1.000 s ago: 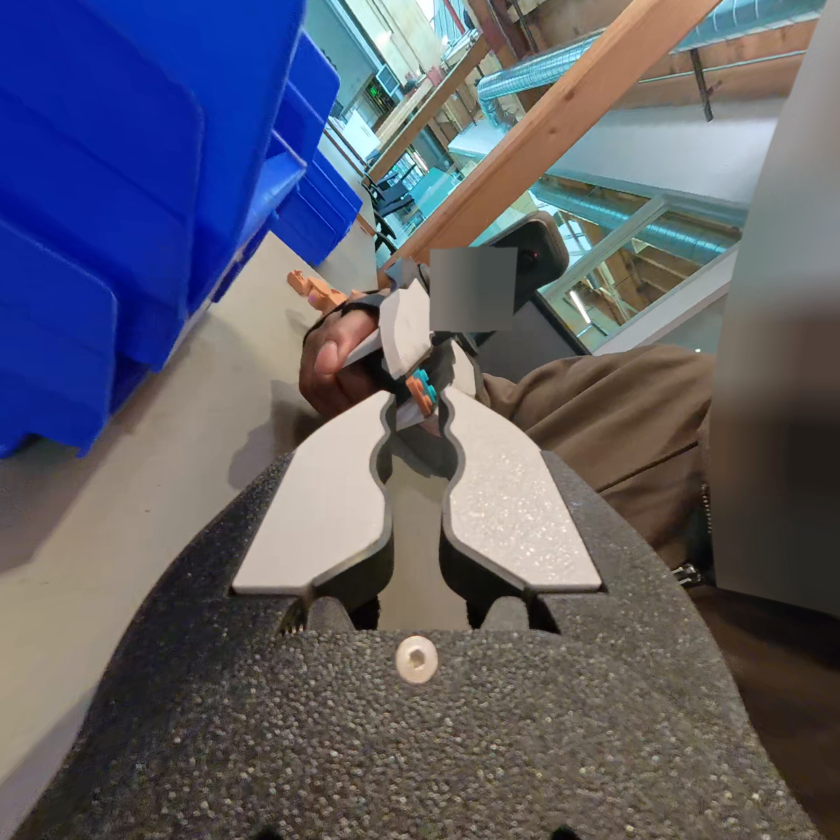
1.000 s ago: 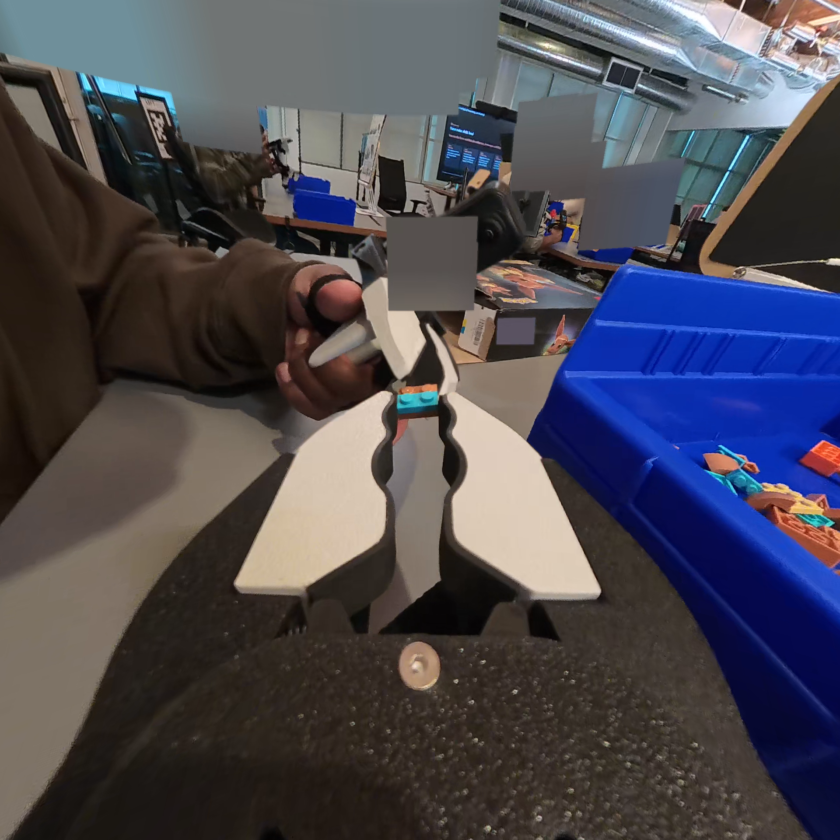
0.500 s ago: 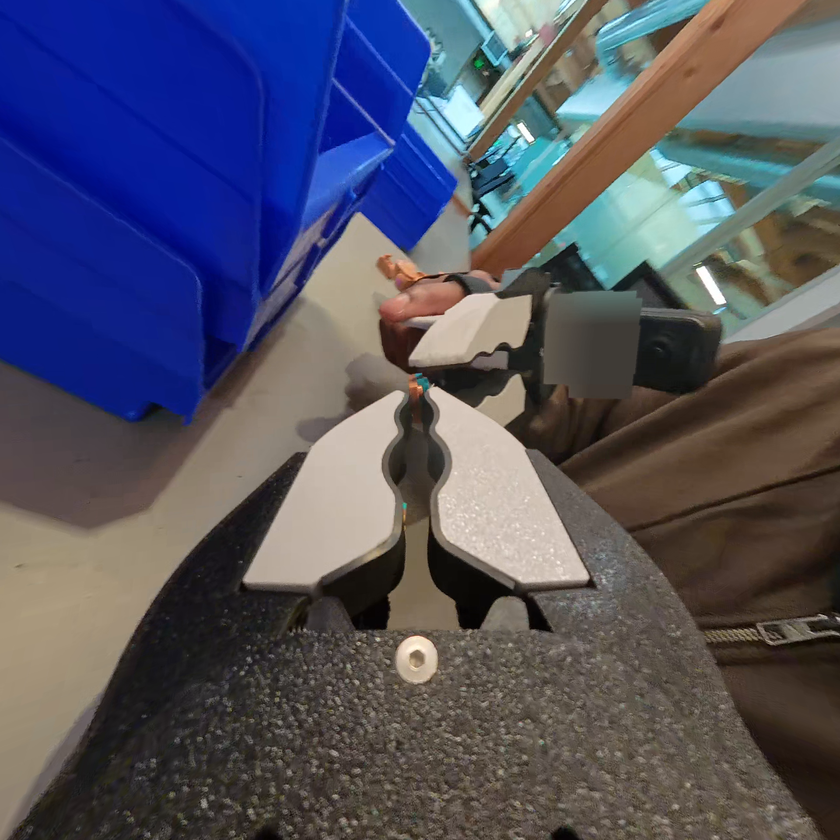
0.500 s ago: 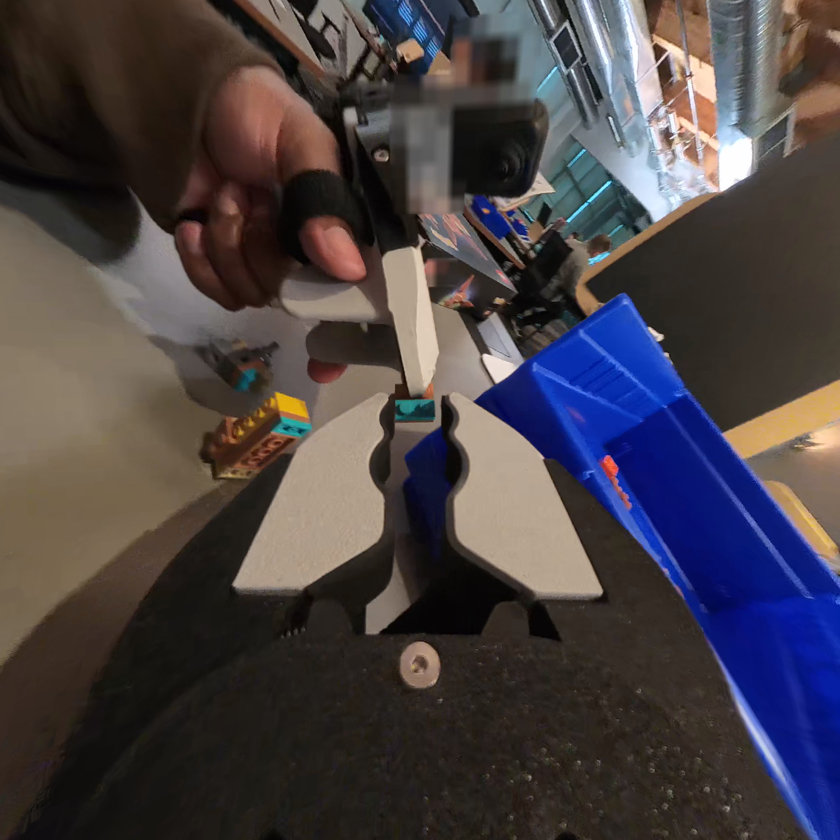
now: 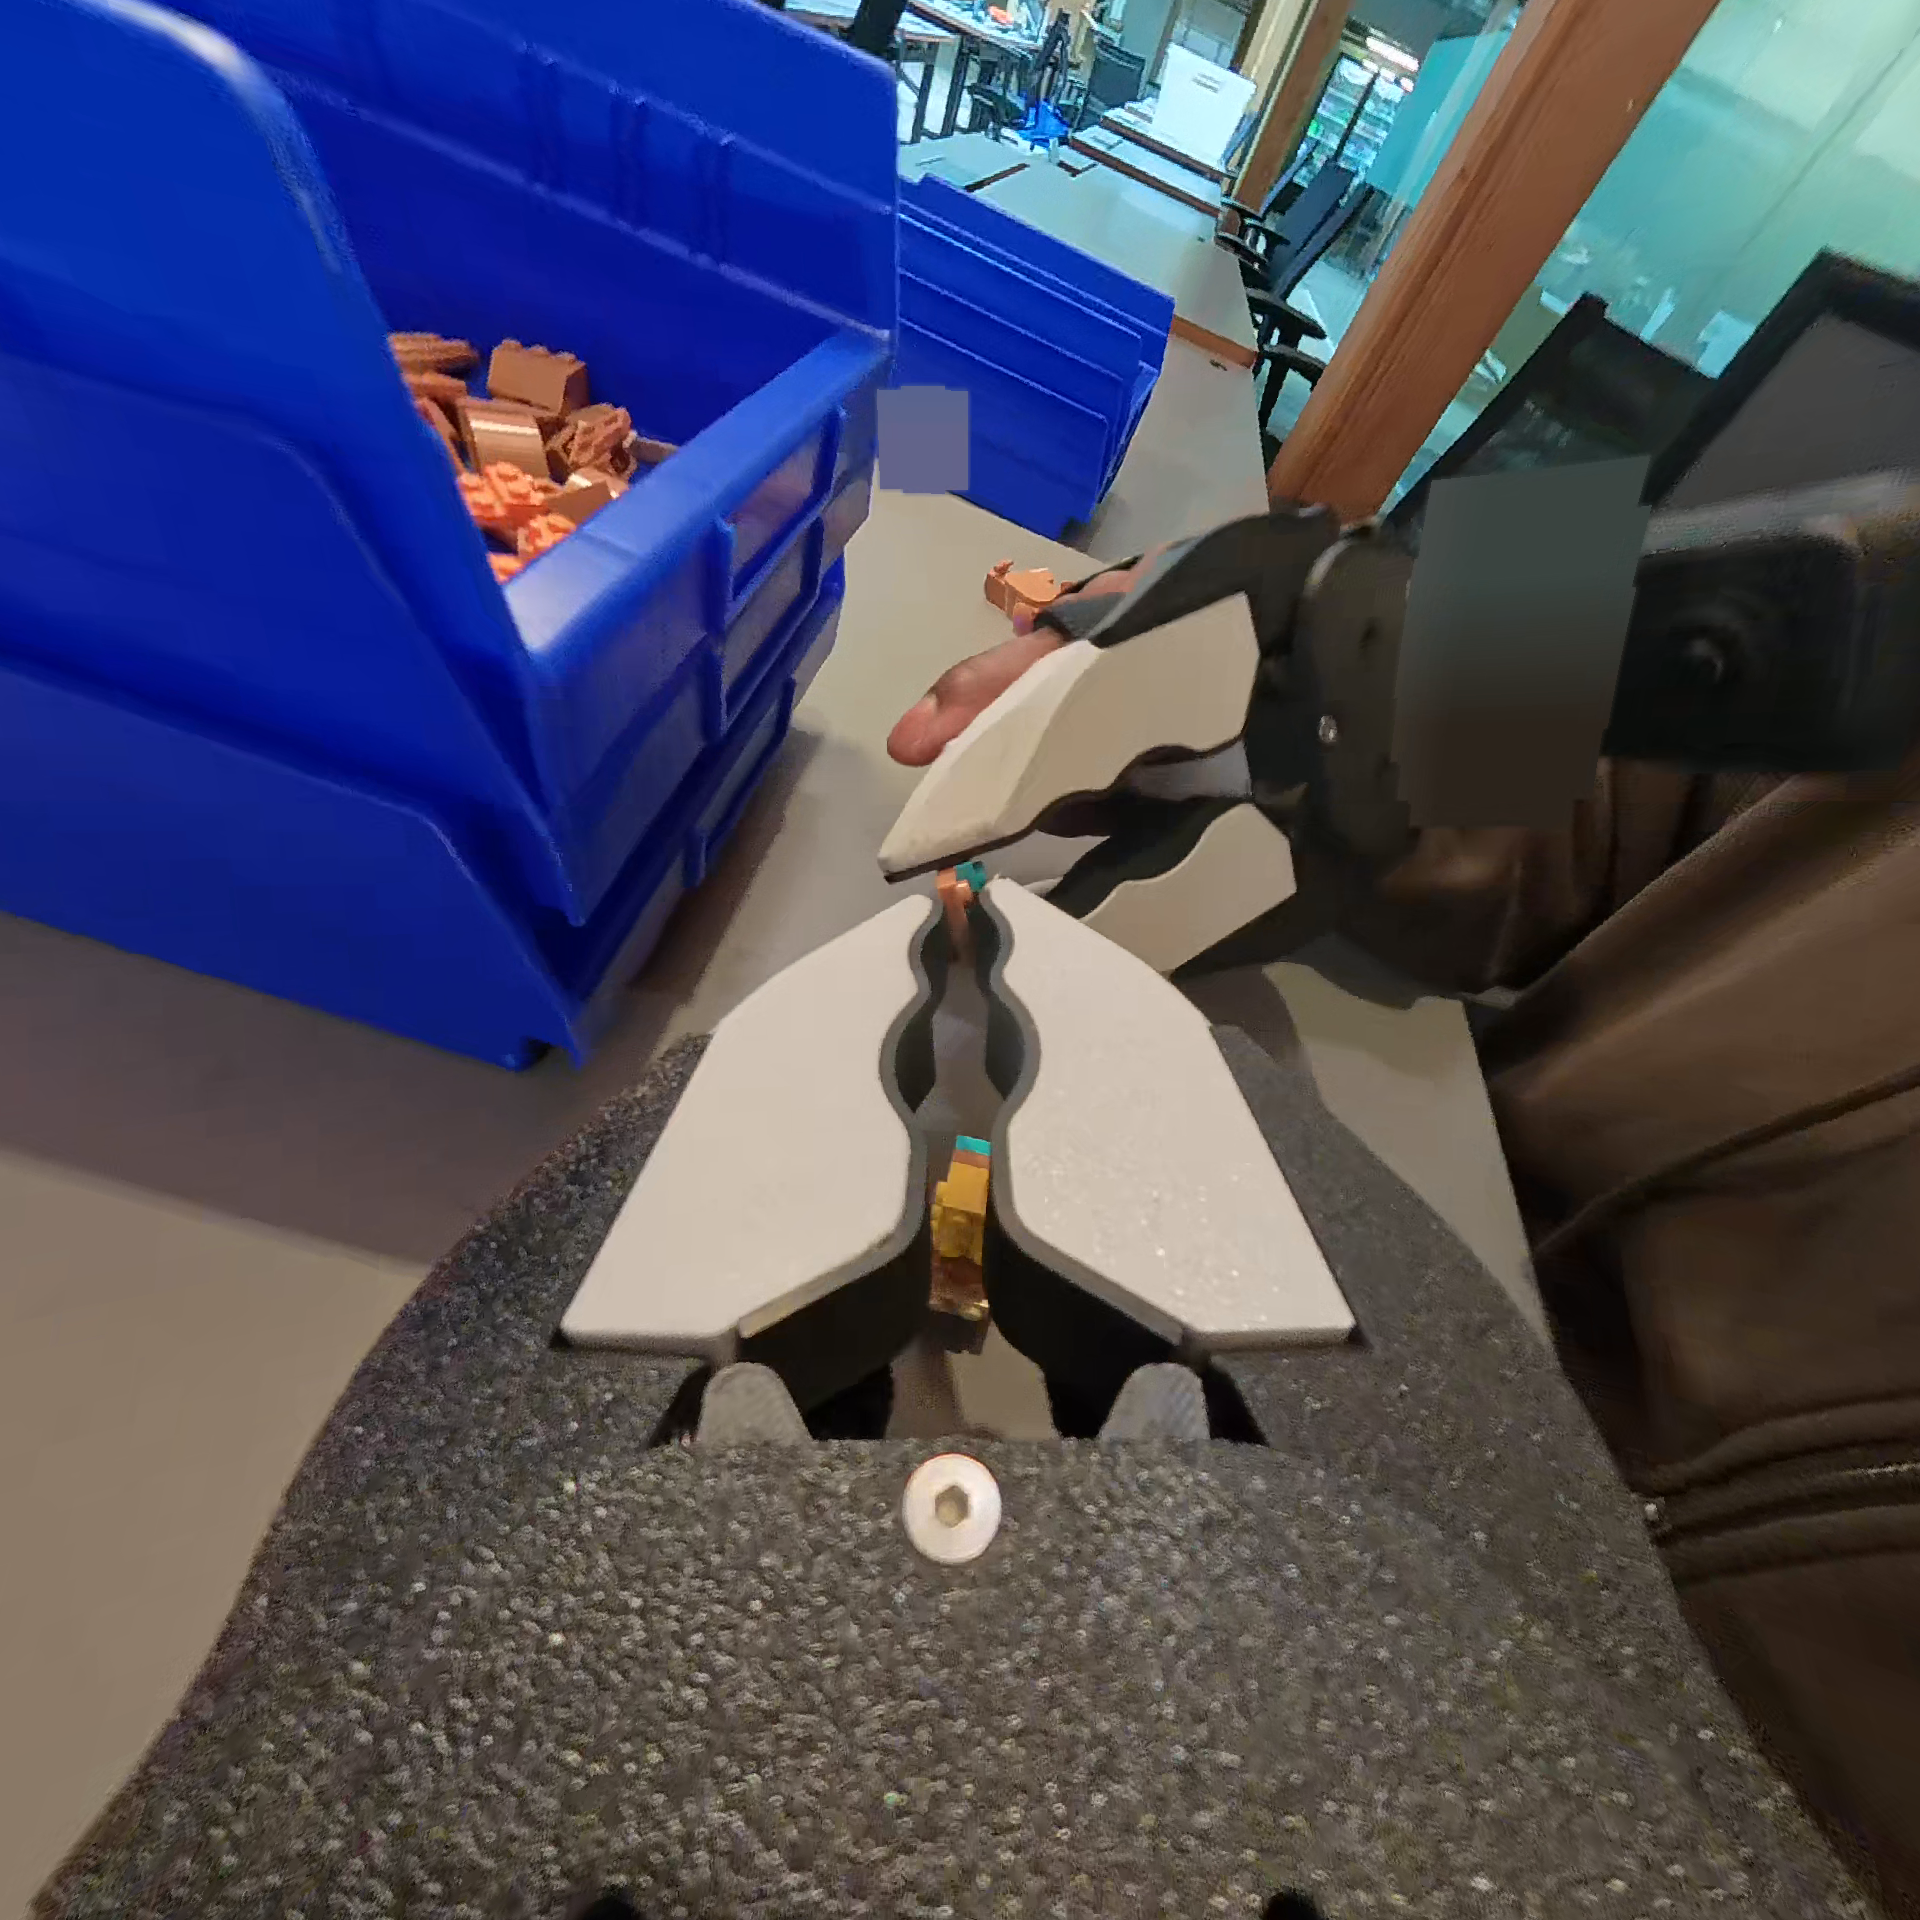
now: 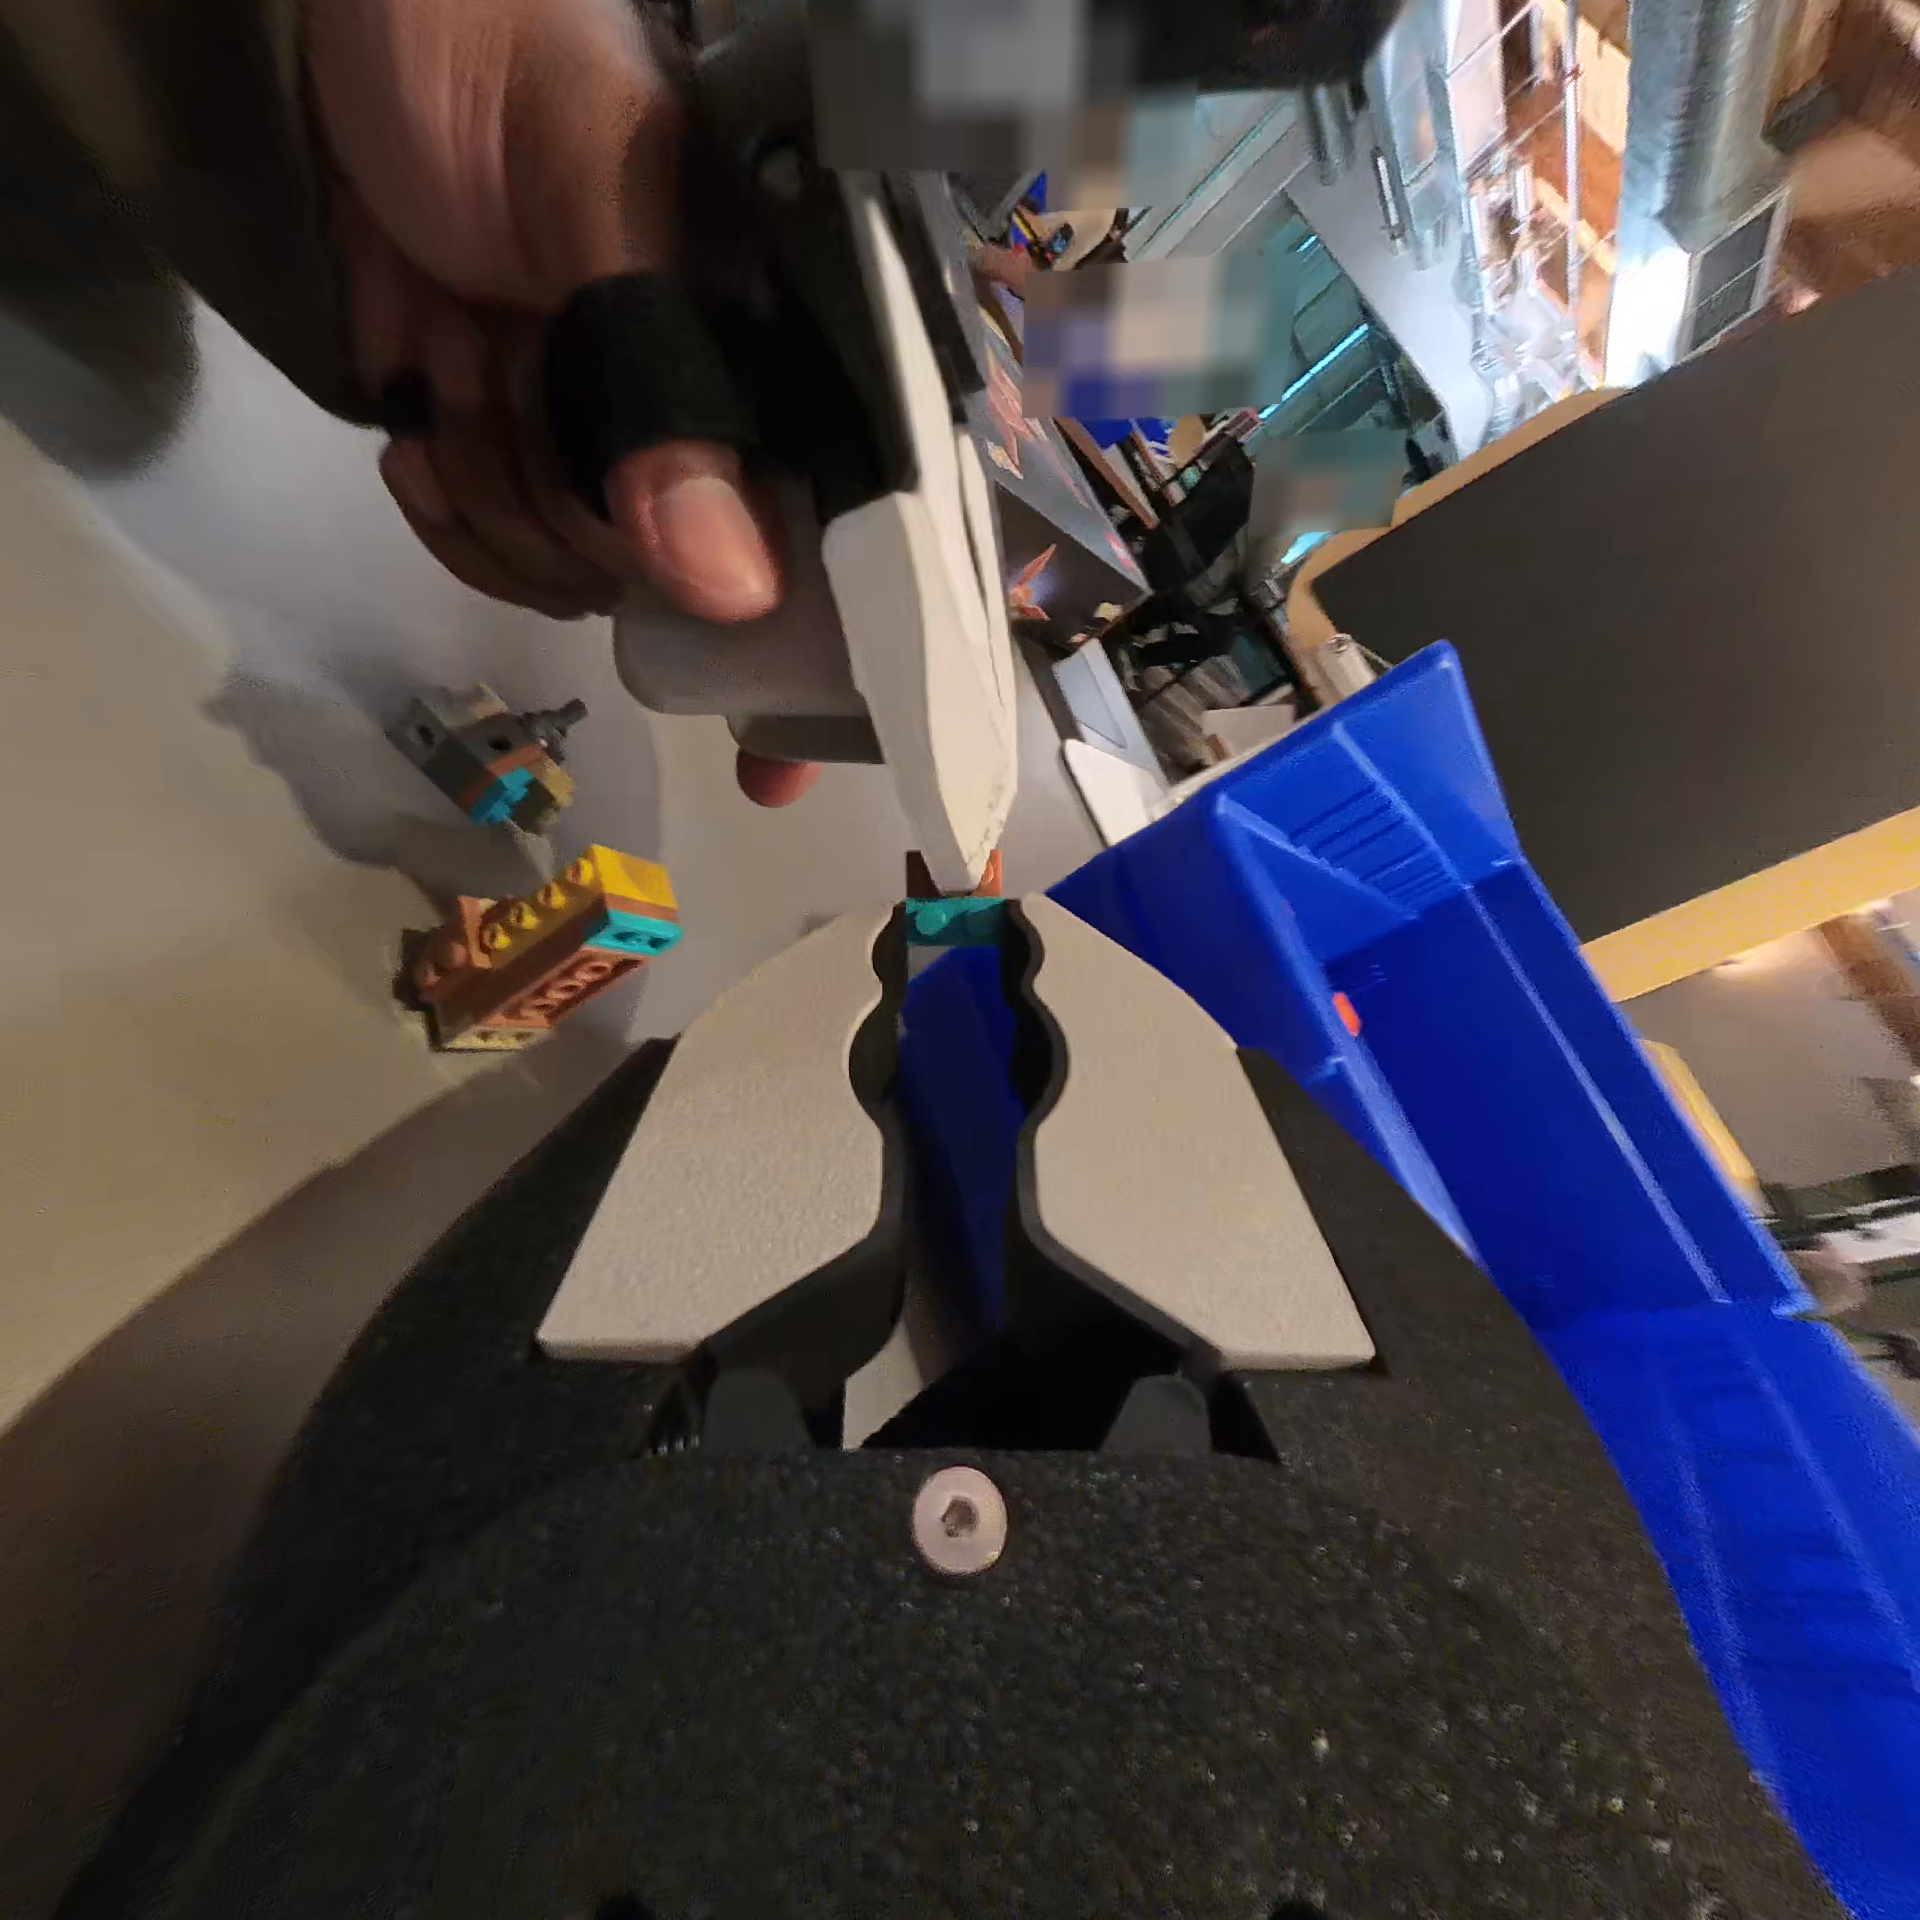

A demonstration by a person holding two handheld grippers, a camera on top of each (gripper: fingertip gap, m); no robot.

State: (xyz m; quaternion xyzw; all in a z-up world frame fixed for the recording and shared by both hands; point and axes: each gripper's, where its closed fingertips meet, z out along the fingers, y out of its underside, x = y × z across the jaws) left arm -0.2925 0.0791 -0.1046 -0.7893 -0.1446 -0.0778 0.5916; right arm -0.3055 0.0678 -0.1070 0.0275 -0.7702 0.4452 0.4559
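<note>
My left gripper (image 5: 957, 910) is shut on a thin orange plate (image 5: 952, 896), held edge-on at its fingertips. My right gripper (image 6: 952, 921) is shut on a small teal plate (image 6: 948, 923). The two pieces touch, teal against orange, above the table. In the left wrist view the right gripper's fingers (image 5: 1049, 748) come in from the right, and the teal plate (image 5: 972, 871) shows at their tips. In the right wrist view the left gripper's fingers (image 6: 940, 727) come down from above in a person's hand (image 6: 582, 416), pinching the orange plate (image 6: 990, 873).
Stacked blue bins (image 5: 675, 540) at the left hold brown and orange bricks (image 5: 520, 447). A blue bin (image 6: 1455, 987) lies right of my right gripper. On the grey table are an orange-yellow-teal brick block (image 6: 540, 966), a grey brick block (image 6: 483, 753) and a small orange piece (image 5: 1023, 587). My two grippers' fingertips are within a few centimetres of each other. My right gripper's tips are some 11 cm from the grey brick block (image 6: 483, 753).
Both grippers have tilted and turned while keeping hold of the joined teal and orange plates. The left view has swung down toward the bins; the right view has rolled, so the table lies at its left.
</note>
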